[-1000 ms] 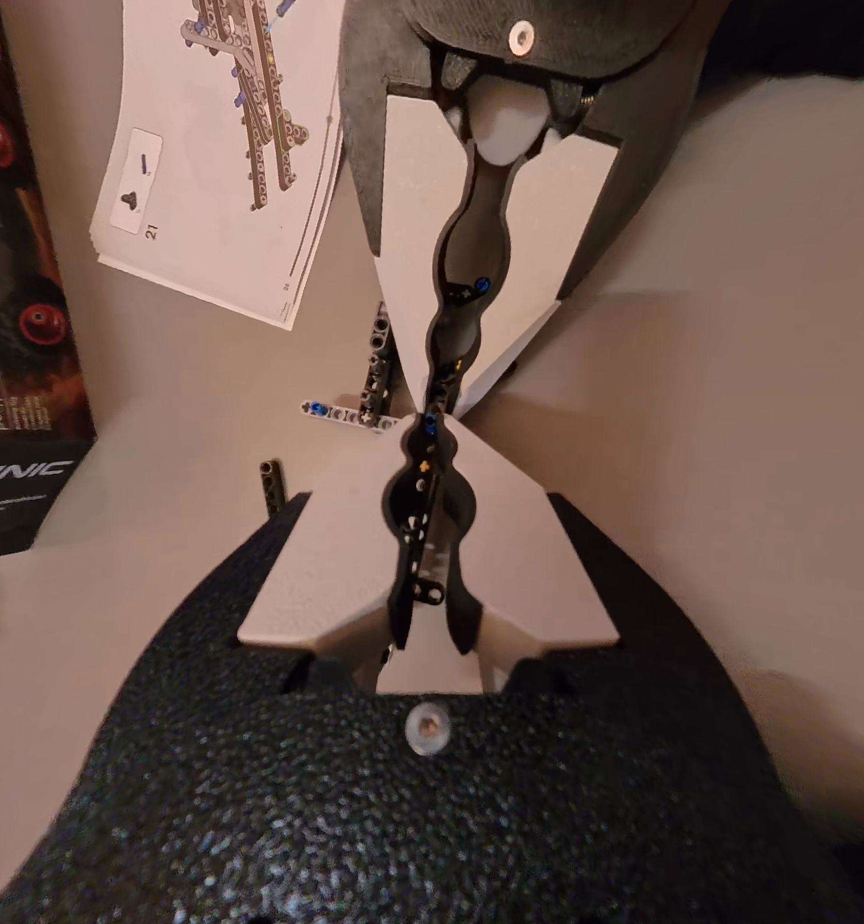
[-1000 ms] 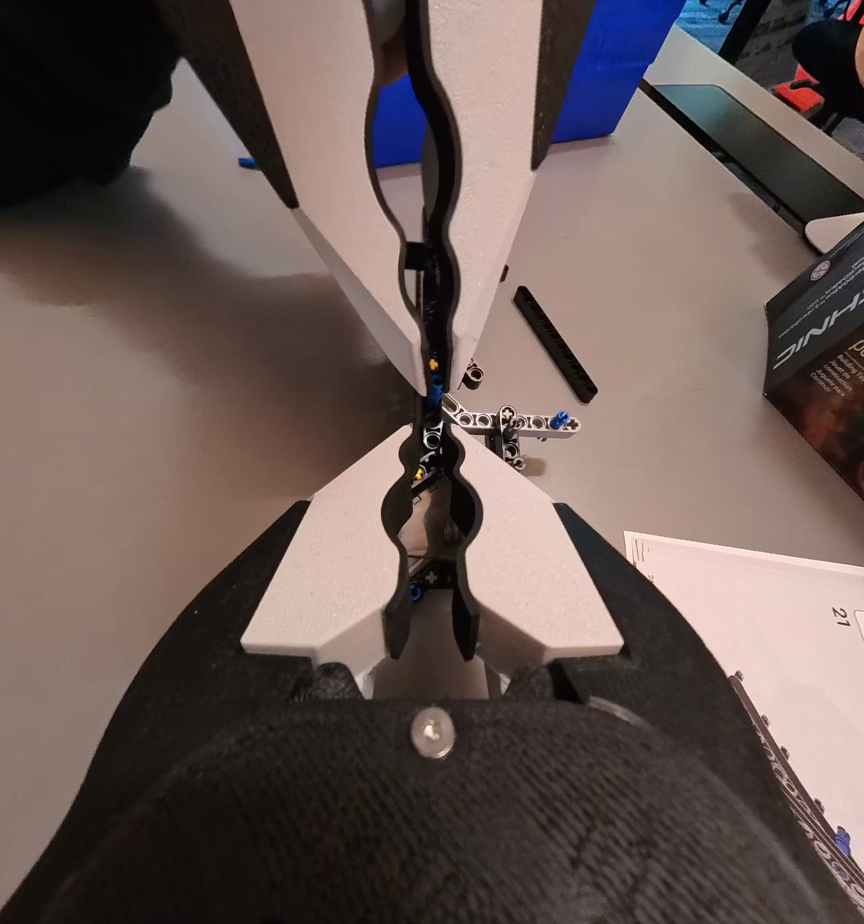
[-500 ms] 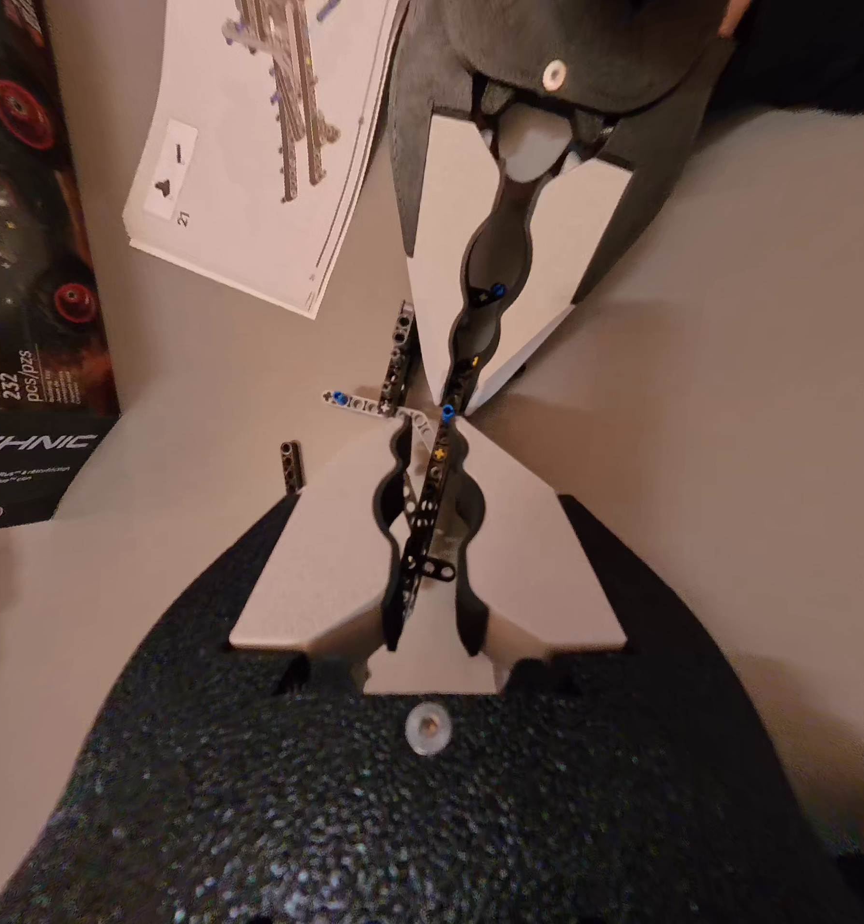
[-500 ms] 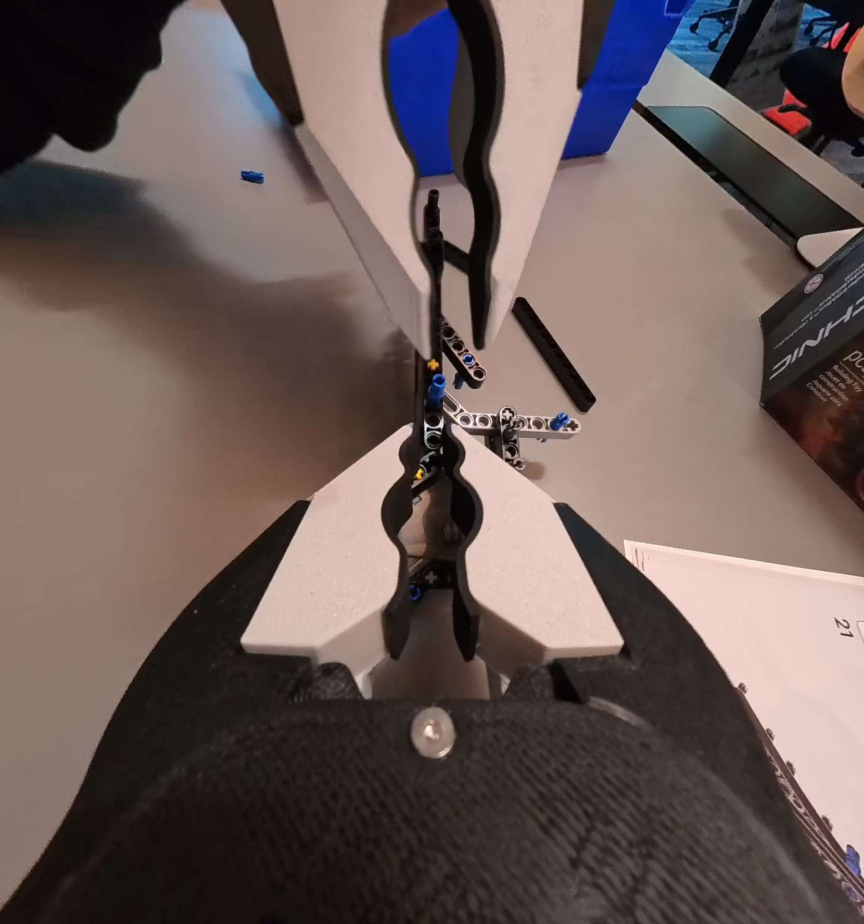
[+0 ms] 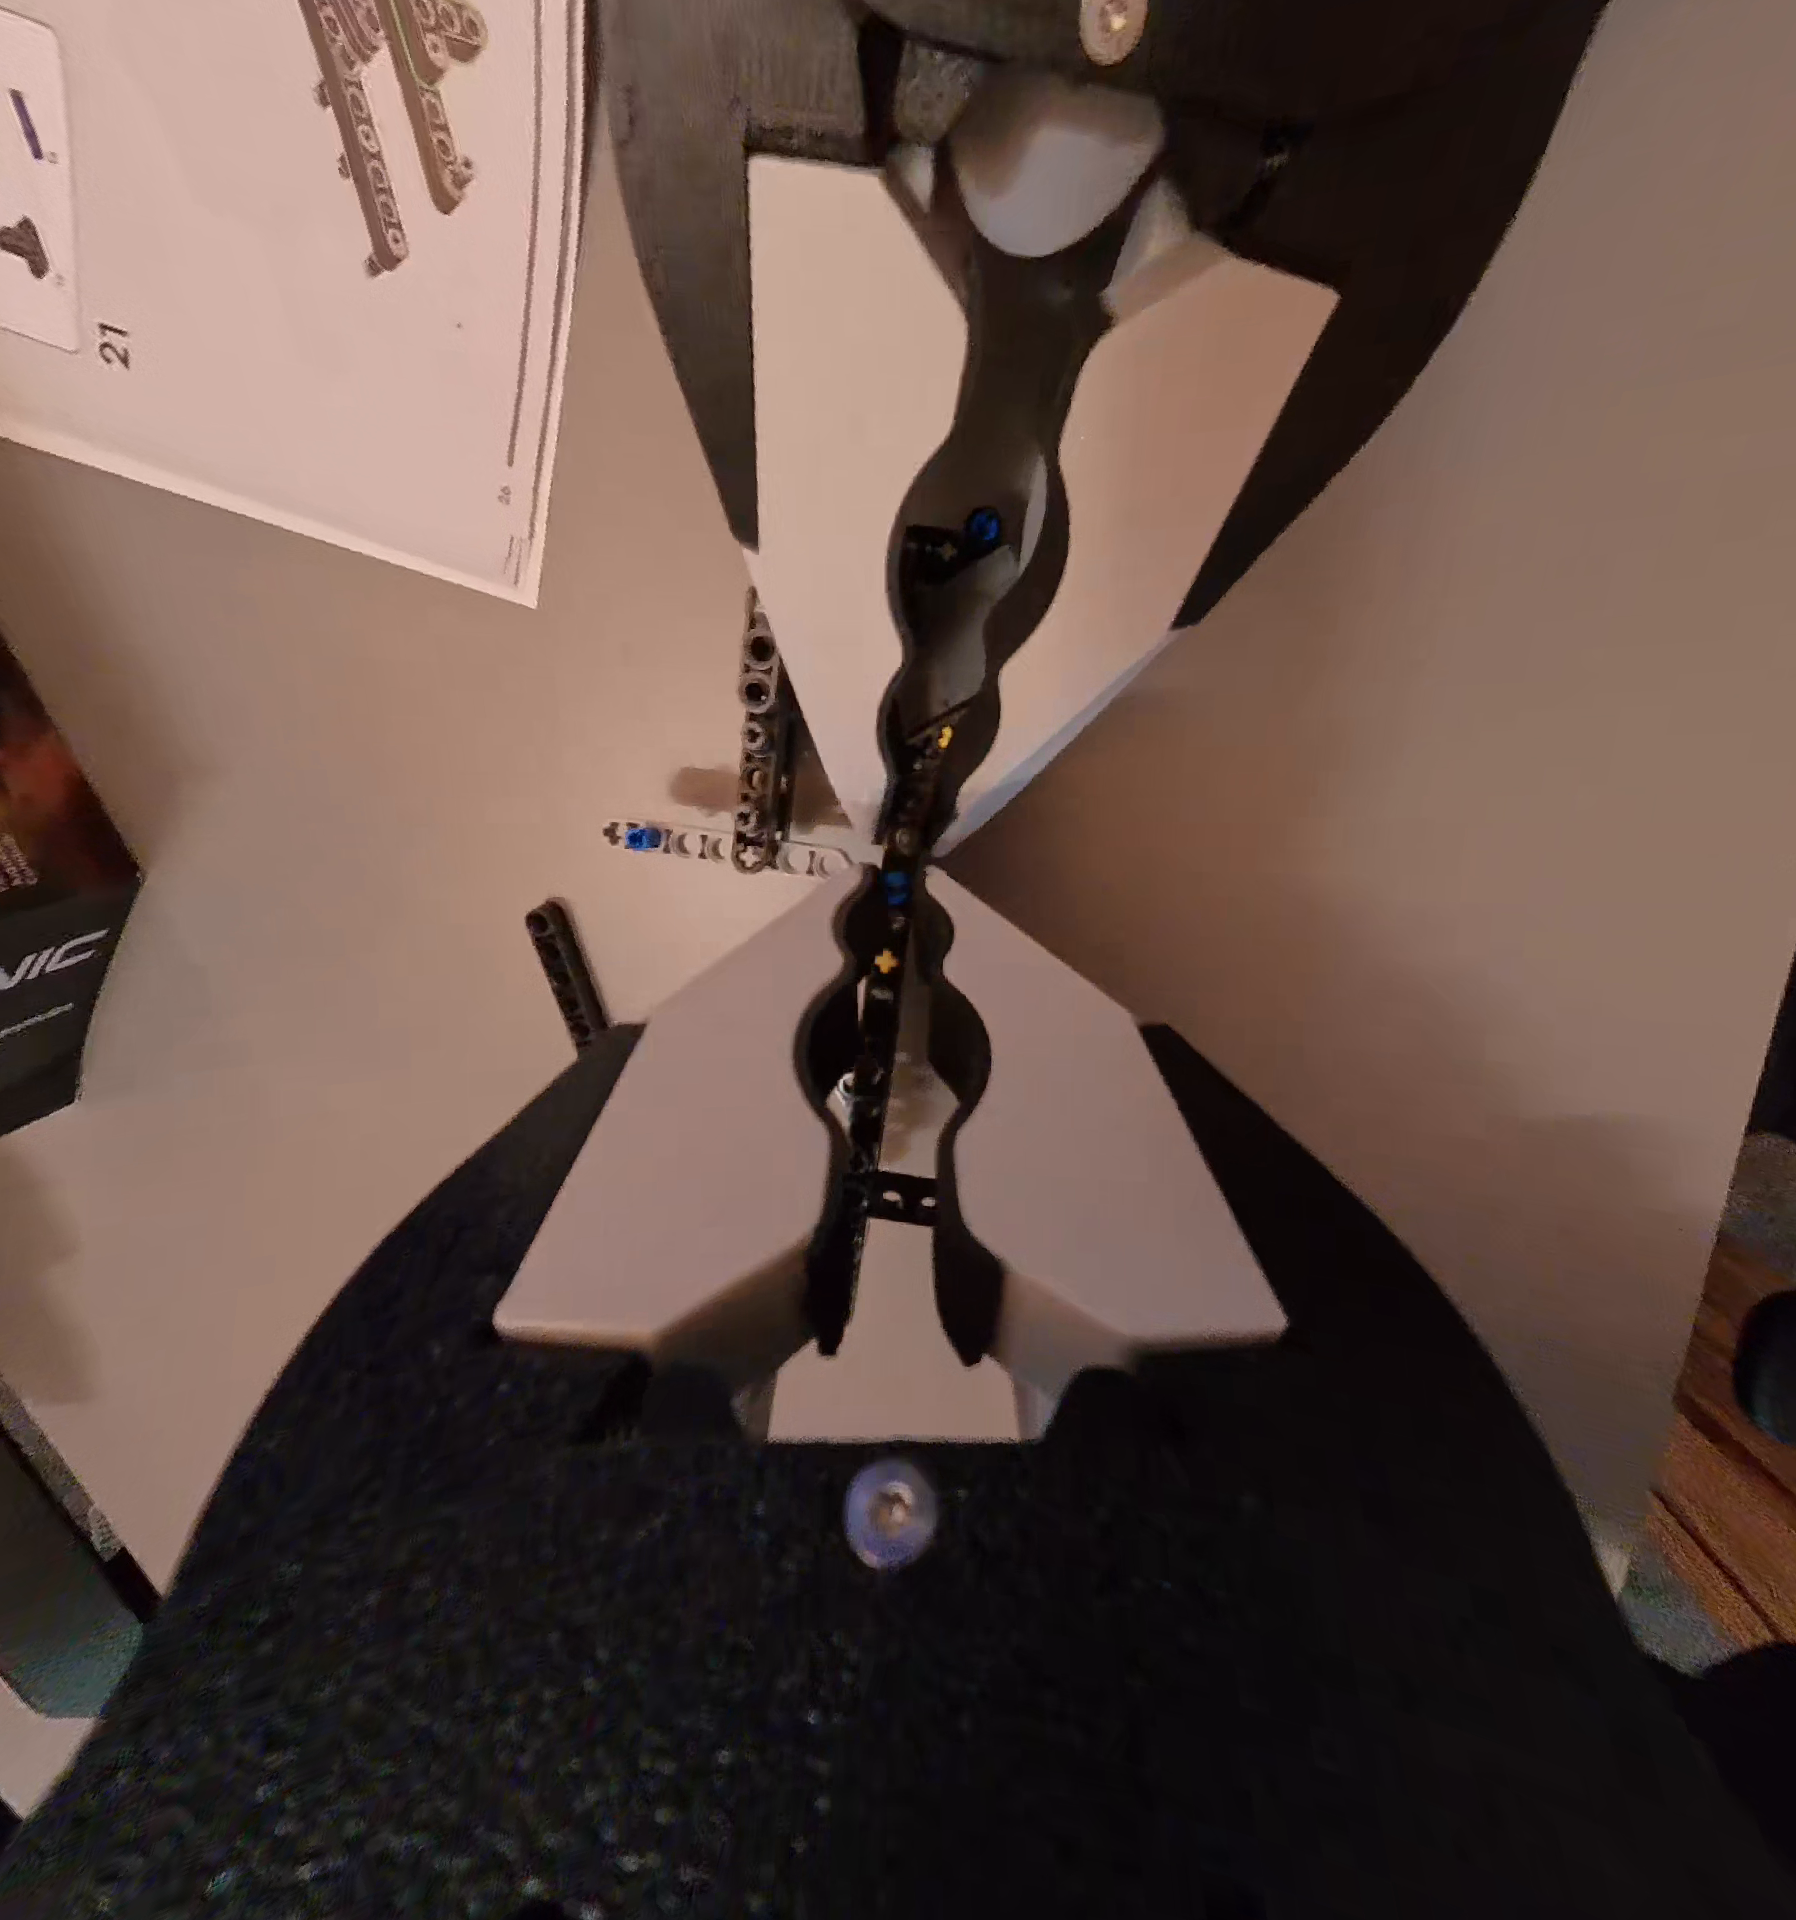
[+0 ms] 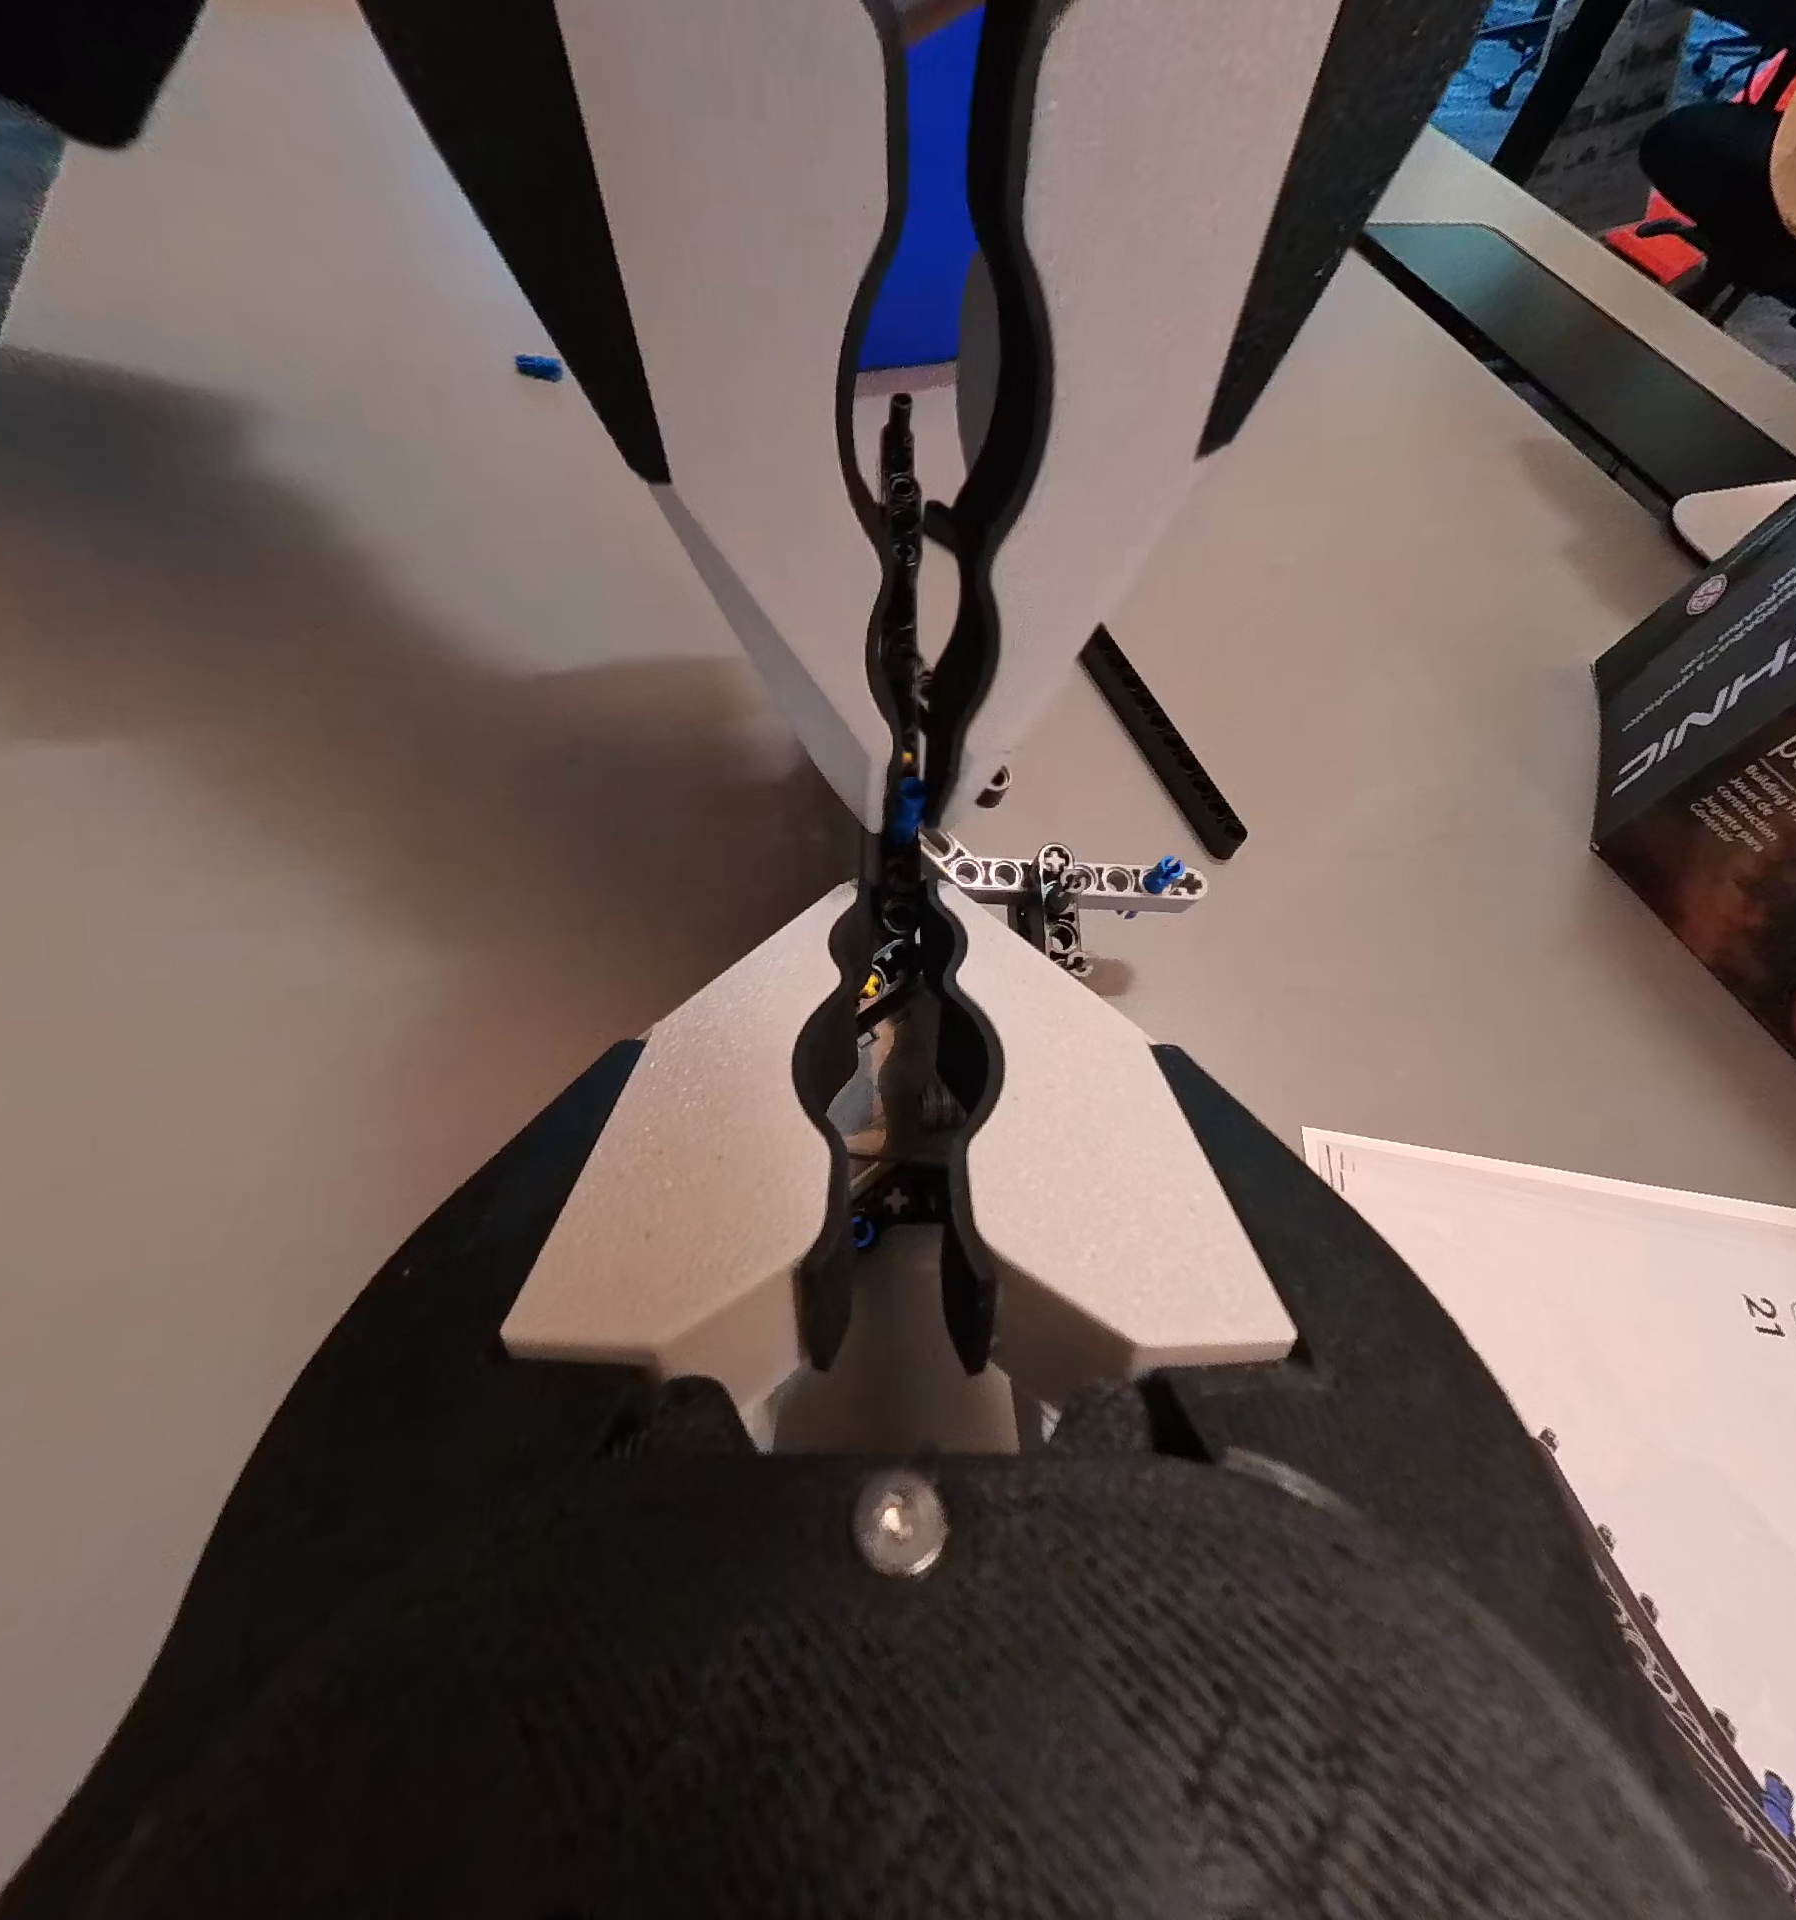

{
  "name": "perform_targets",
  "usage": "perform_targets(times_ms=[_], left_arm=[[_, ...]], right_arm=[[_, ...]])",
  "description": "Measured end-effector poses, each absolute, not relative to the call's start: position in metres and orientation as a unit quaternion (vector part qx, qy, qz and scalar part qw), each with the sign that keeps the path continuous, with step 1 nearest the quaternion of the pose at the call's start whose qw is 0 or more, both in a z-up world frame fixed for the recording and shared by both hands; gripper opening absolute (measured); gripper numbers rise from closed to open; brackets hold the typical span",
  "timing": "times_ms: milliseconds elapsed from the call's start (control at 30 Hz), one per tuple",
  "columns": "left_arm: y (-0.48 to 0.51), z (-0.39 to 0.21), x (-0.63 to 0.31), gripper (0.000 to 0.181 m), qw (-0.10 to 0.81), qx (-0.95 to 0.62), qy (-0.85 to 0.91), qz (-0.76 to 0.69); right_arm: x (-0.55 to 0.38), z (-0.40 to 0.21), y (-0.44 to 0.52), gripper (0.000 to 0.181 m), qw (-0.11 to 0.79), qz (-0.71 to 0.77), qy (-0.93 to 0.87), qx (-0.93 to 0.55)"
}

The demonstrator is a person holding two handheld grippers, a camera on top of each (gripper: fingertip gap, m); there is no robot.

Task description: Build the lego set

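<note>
Your left gripper (image 5: 889, 894) is pinched on the near end of the black lego beam (image 5: 878, 1049), fingers pressed together w/ only the beam's thickness between them. The beam runs edge-on straight ahead, carrying a yellow pin and a blue pin (image 5: 896, 886) near the tips. Your right gripper (image 6: 899, 914) faces it nose to nose, also clamped on the same beam from the other end; both sets of tips nearly touch, so there's no spare room btwn them.

Just past the tips on the table (image 5: 1393, 727) lies a light grey beam (image 6: 1070, 876) w/ a short dark piece crossing it and a blue pin at its outer end, close beside the grippers on your right gripper's right side. Near it lies a long black beam (image 6: 1164, 753), flat and apart from the rest. A small brown bit sits right by the left gripper's tip in the right view; can't tell what it is.

Further out: the open instruction booklet (image 5: 281, 270) lies flat, and the dark set box (image 6: 1746, 810) stands beyond the long beam. A loose blue pin (image 6: 538, 366) sits alone on the bare side of the table, w/ lots of free surface there. The table edge (image 5: 1694, 1351) runs close on your left gripper's right, floor showing past it. A blue bin (image 6: 930, 208) is at the far end, behind the left gripper.
</note>
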State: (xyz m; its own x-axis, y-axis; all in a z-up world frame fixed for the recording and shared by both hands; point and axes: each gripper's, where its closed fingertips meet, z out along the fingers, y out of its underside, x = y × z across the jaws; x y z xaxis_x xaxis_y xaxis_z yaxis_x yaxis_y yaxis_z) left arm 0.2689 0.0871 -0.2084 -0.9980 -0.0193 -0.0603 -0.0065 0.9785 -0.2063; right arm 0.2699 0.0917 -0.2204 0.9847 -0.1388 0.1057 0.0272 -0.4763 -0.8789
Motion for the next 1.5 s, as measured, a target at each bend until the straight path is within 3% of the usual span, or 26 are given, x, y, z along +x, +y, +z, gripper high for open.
perform_targets(times_ms=[33,900,1000,1167,1400,1500], left_arm=[[0.087,-0.208,0.269,0.002,0.034,-0.003,0.994,-0.099],[0.09,-0.216,0.268,0.003,0.018,0.016,0.997,-0.067],[0.09,-0.206,0.272,0.011,0.043,-0.001,0.992,-0.118],[0.071,-0.148,0.262,0.014,0.017,-0.094,0.931,-0.353],[0.117,-0.128,0.292,0.022,0.197,-0.254,0.814,-0.484],[0.138,-0.129,0.295,0.022,0.226,-0.301,0.76,-0.53]], right_arm=[[0.27,-0.22,0.092,0.006,0.511,-0.081,0.033,-0.855],[0.269,-0.221,0.092,0.006,0.51,-0.077,0.035,-0.856],[0.268,-0.22,0.092,0.005,0.513,-0.063,0.037,-0.856],[0.268,-0.22,0.093,0.006,0.513,-0.058,0.038,-0.855],[0.268,-0.22,0.091,0.006,0.514,-0.055,0.042,-0.855],[0.266,-0.217,0.084,0.005,0.525,-0.019,0.049,-0.849]])
